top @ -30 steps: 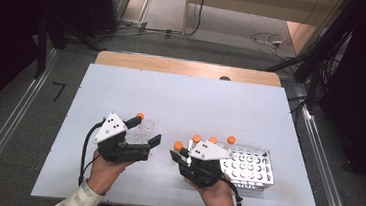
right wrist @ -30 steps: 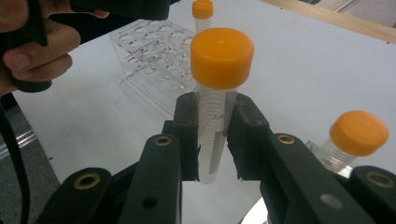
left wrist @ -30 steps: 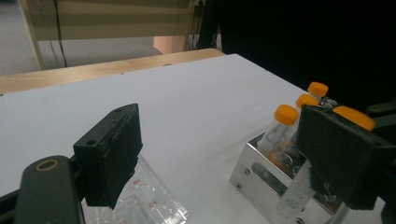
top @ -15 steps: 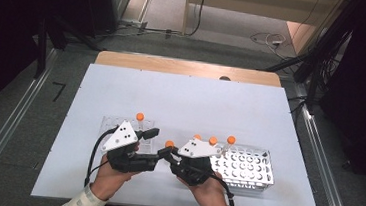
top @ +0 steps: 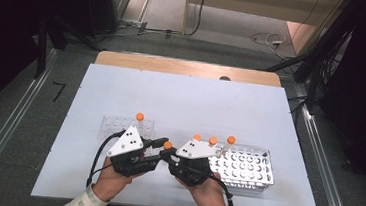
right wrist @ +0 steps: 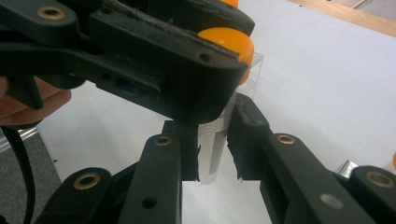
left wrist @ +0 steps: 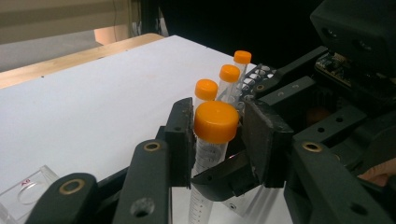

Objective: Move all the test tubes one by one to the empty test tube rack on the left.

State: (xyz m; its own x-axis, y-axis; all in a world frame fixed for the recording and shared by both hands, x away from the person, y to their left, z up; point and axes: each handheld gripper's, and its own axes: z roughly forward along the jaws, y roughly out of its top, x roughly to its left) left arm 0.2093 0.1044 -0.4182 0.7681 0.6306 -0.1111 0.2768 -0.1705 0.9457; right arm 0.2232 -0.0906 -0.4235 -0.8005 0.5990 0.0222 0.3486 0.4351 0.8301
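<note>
Pinching one clear plastic tube (left wrist: pixel 208 163) – smooth orange cap – left gripper (left wrist: pixel 215 135) just closing, right gripper (right wrist: pixel 215 140) clamped lower down

This looks like a lab test bench: a white table (top: pixel 186 103) holds orange-capped sample tubes (top: pixel 231 140) in a metal rack (top: pixel 245 167) at near right, with a clear rack (top: pixel 113 126) to its left. Cables (top: pixel 198 19) trail over the floor beyond.

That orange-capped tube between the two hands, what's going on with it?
A person is passing an orange-capped tube from one claw to the other above the white table. The right claw grips its lower body; the left claw has just been closing just under the cap. Three more capped tubes stand in the metal rack; one stands in the clear rack.
</note>
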